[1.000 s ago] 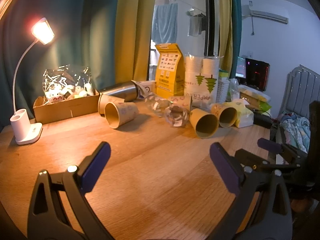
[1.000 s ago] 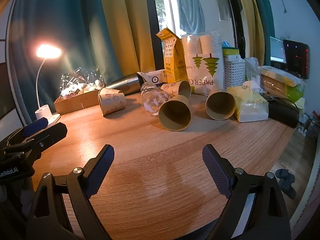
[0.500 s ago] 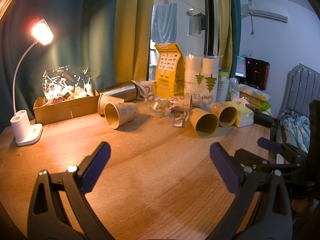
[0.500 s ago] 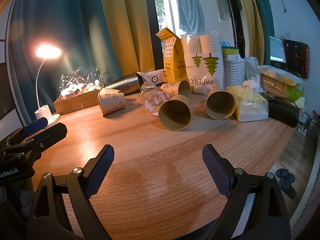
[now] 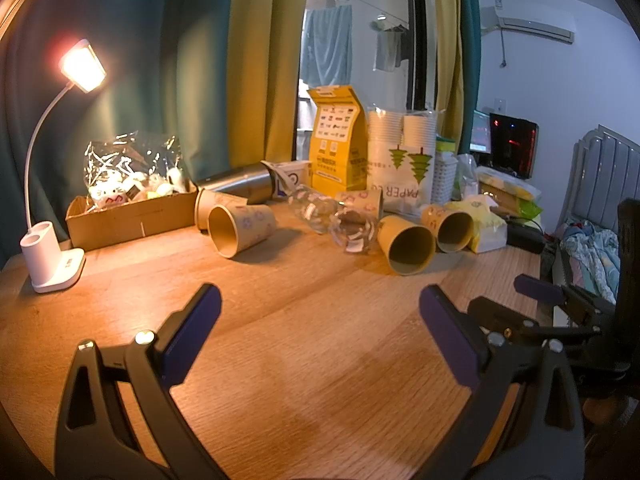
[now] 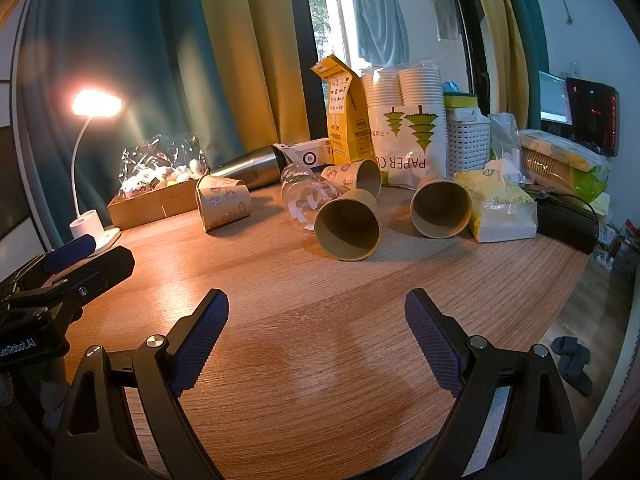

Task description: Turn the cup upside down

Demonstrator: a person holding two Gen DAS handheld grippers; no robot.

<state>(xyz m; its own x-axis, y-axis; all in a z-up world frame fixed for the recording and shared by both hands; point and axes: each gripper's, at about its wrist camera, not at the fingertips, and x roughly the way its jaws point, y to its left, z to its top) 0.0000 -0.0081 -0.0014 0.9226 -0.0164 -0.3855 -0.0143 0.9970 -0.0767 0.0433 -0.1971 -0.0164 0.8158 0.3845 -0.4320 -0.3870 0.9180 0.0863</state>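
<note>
Both the left gripper (image 5: 316, 334) and right gripper (image 6: 316, 336) are hovering with fingers spread wide and holding nothing, low in frame, well short of the paper cups (image 6: 347, 225) lying sideways mid-desk (image 6: 320, 320)

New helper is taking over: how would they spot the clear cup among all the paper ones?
Start at the tall yellow carton at the table's back. Just in front lies the clear cup on its side, beside a plain paper cup. It is the only see-through one, with white label scraps.

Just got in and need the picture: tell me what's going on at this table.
Nothing is being handled yet. The left tool and right tool both hover open and empty over the bare front of the table. Several paper cups, like the nearest cup, lie on their sides further back beside a clear glass. None is flipped.
</note>
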